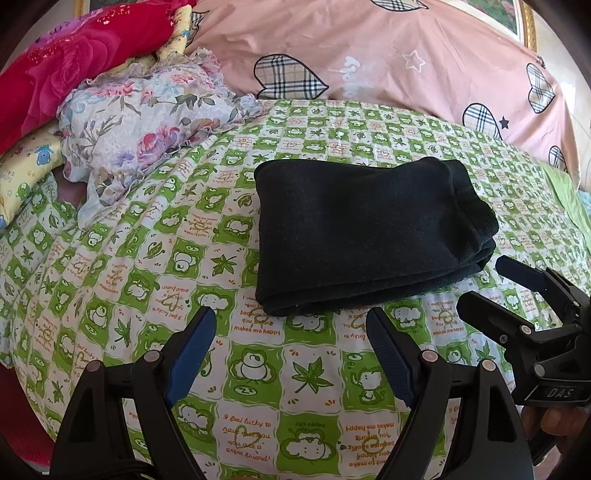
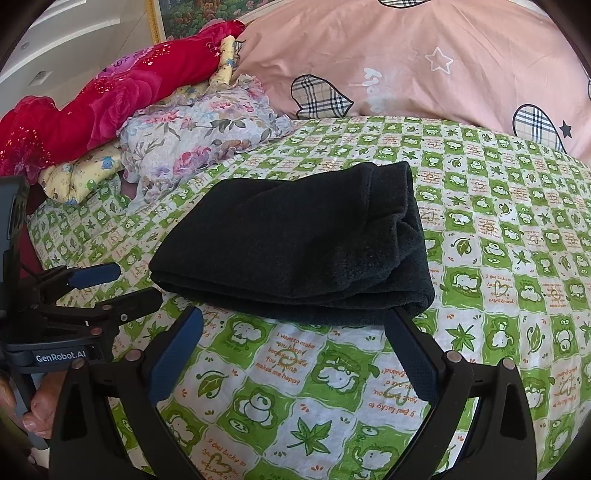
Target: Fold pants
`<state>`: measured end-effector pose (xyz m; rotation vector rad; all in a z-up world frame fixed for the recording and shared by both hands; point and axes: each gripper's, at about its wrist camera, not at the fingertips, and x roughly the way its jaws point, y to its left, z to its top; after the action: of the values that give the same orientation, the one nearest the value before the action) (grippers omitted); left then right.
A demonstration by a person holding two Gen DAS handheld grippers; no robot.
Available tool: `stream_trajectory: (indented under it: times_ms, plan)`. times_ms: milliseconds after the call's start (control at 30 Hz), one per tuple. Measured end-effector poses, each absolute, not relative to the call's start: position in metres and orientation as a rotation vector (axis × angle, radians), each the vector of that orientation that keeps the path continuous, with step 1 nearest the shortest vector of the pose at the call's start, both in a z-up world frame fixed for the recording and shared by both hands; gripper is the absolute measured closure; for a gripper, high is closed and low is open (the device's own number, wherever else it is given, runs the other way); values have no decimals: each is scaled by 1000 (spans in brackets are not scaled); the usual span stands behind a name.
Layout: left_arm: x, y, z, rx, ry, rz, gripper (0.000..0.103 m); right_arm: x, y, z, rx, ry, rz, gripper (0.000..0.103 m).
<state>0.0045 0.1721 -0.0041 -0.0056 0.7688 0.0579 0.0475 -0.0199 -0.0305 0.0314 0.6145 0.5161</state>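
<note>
The black pants point(image 1: 365, 236) lie folded into a thick rectangular bundle on the green-and-white patterned bed sheet point(image 1: 258, 369); they also show in the right wrist view point(image 2: 303, 247). My left gripper point(image 1: 291, 321) is open and empty, just in front of the bundle's near edge. My right gripper point(image 2: 295, 317) is open and empty, its right fingertip close to the bundle's near right corner. The right gripper also shows in the left wrist view point(image 1: 484, 284), and the left gripper shows in the right wrist view point(image 2: 136, 284).
A floral pillow point(image 1: 147, 136) and a red rose blanket point(image 1: 62, 62) are heaped at the back left. A large pink quilt with plaid hearts point(image 1: 388, 55) lies along the back. A framed picture point(image 2: 184, 14) hangs behind.
</note>
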Motion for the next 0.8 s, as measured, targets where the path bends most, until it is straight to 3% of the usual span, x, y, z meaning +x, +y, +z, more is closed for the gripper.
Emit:
stream_trajectory:
  times_ms: [800]
  plan:
    - [4, 171, -1, -7, 766, 47, 19, 48, -13, -29, 38, 607, 524, 4]
